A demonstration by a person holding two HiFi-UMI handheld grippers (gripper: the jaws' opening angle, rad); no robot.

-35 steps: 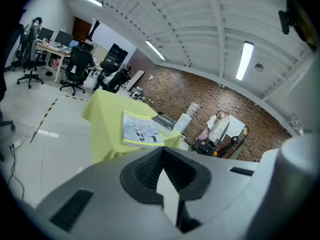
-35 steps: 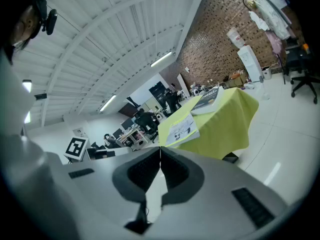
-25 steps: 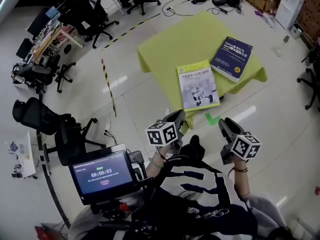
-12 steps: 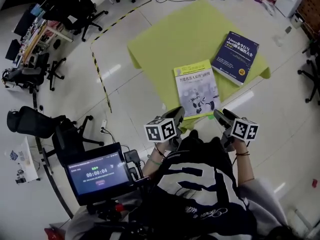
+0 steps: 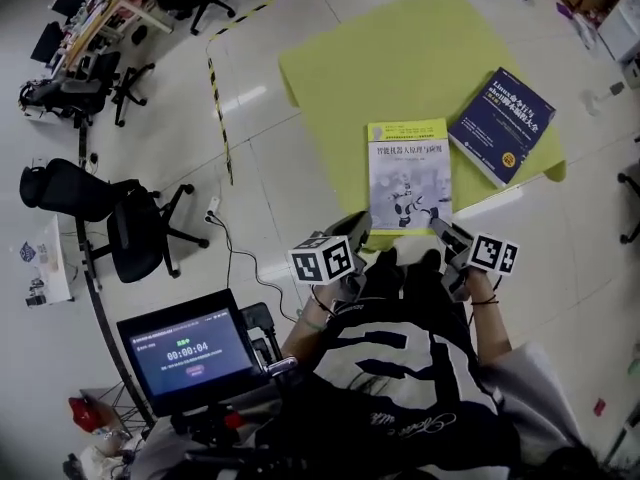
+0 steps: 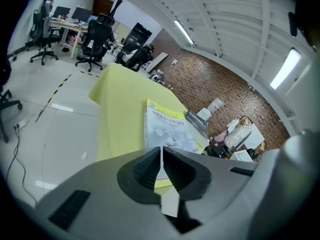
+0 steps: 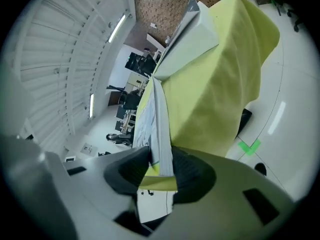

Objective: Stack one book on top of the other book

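A white and yellow book lies flat at the near edge of the yellow-covered table. A dark blue book lies to its right, apart from it. My right gripper is at the white book's near right corner. In the right gripper view its jaws are closing with that book's edge between them, and both pads touch it. My left gripper hangs shut and empty just before the book's near left corner. In the left gripper view the gripper points at the white book, with the blue book behind it.
Black office chairs stand on the pale floor to the left. A screen on a stand is near my left side. A black and yellow tape line runs along the floor left of the table. A green tape mark lies under the table.
Both grippers have moved forward and down to the table's near edge. The right gripper's jaws have come around the white book's corner. Neither book has moved.
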